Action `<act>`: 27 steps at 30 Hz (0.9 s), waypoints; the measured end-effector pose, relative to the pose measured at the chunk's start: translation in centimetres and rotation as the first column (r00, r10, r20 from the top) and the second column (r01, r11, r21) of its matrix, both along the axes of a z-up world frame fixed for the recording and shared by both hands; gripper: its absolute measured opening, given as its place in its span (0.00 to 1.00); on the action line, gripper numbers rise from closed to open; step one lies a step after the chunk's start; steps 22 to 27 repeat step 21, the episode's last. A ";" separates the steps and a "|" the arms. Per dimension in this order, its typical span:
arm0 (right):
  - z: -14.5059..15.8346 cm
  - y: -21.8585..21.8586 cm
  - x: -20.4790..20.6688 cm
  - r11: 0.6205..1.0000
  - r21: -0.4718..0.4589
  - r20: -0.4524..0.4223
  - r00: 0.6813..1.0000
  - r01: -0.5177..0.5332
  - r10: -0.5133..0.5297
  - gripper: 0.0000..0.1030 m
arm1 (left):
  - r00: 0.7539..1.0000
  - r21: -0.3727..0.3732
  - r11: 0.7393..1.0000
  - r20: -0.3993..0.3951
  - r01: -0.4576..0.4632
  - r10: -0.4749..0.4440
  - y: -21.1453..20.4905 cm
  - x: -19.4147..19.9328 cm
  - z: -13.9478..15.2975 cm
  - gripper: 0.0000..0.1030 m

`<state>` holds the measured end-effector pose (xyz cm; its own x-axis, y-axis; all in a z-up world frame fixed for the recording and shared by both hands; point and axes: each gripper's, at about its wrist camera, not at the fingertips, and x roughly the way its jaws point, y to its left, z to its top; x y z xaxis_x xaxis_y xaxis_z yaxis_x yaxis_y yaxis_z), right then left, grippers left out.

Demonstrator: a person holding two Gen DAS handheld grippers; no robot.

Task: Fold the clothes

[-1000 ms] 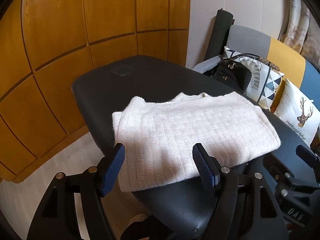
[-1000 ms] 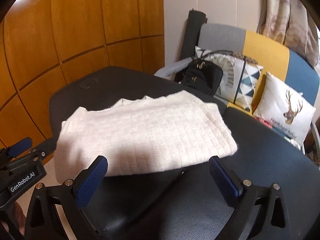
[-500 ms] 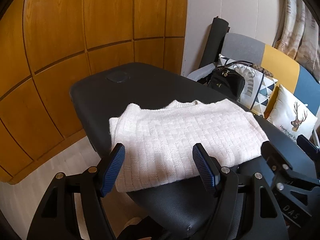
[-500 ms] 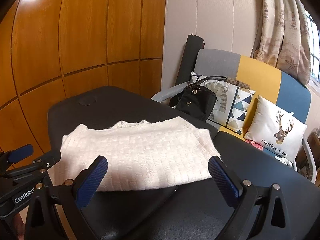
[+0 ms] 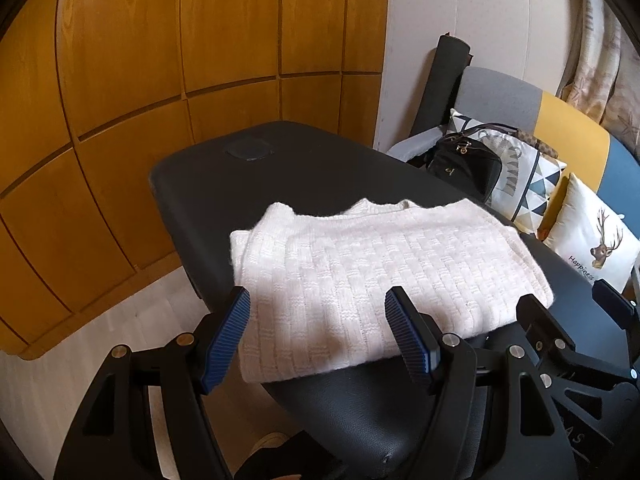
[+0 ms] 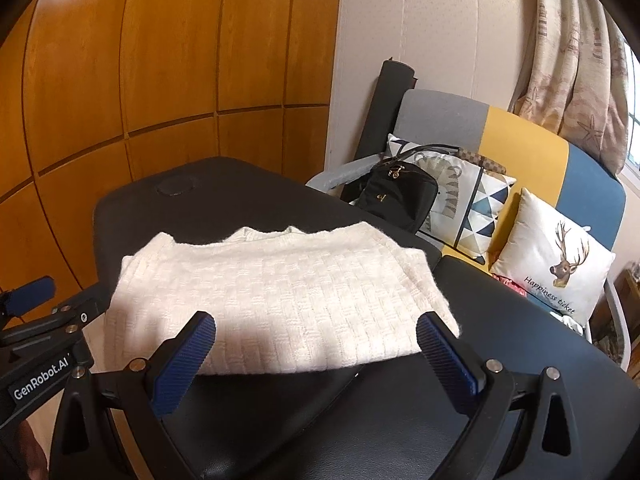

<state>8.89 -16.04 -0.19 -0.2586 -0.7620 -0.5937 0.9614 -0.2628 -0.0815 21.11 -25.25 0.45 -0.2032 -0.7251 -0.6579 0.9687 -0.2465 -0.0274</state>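
Note:
A cream knitted sweater (image 5: 372,272) lies folded into a flat rectangle on the black padded table (image 5: 280,172); it also shows in the right wrist view (image 6: 276,292). My left gripper (image 5: 320,336) is open and empty, held above the sweater's near edge. My right gripper (image 6: 316,360) is open and empty, just in front of the sweater's near edge, over the table (image 6: 360,420). Each gripper shows at the edge of the other's view: the right gripper (image 5: 576,340) and the left gripper (image 6: 44,308).
A wood-panelled wall (image 5: 120,80) stands behind and to the left. A sofa (image 6: 520,148) on the right holds a black handbag (image 6: 396,196), a patterned cushion (image 6: 468,196) and a deer cushion (image 6: 556,264). Pale floor (image 5: 80,352) lies left of the table.
Both grippers have pulled back and up from the folded sweater, so it looks smaller and more of the room shows. The sweater has not moved.

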 end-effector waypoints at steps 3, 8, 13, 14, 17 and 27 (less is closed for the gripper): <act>-0.1 0.0 -0.1 1.000 0.004 0.000 1.000 0.001 -0.001 1.00 | 1.000 -0.010 1.000 0.000 -0.002 0.002 0.1 0.0 0.1 0.71; -0.3 -0.1 -0.1 1.000 0.009 0.004 1.000 -0.002 0.002 1.00 | 1.000 -0.030 1.000 -0.005 -0.008 0.008 0.2 0.1 0.3 0.71; -0.3 0.0 -0.3 1.000 0.009 0.005 1.000 -0.003 0.003 1.00 | 1.000 -0.033 0.999 -0.013 -0.002 0.002 0.2 0.1 0.2 0.71; -0.3 -0.1 -0.3 1.000 0.010 0.005 1.000 -0.003 0.003 1.00 | 1.000 -0.034 0.999 -0.017 0.000 0.000 0.2 0.1 0.2 0.71; -0.4 -0.1 -0.3 1.000 0.012 0.010 1.000 -0.004 0.004 1.00 | 1.000 -0.060 0.998 -0.015 0.010 -0.011 0.5 0.0 0.2 0.71; -0.5 0.0 -0.3 1.000 0.018 0.015 1.000 -0.004 0.004 1.00 | 1.000 -0.084 0.996 -0.018 0.017 -0.019 0.7 -0.1 0.3 0.71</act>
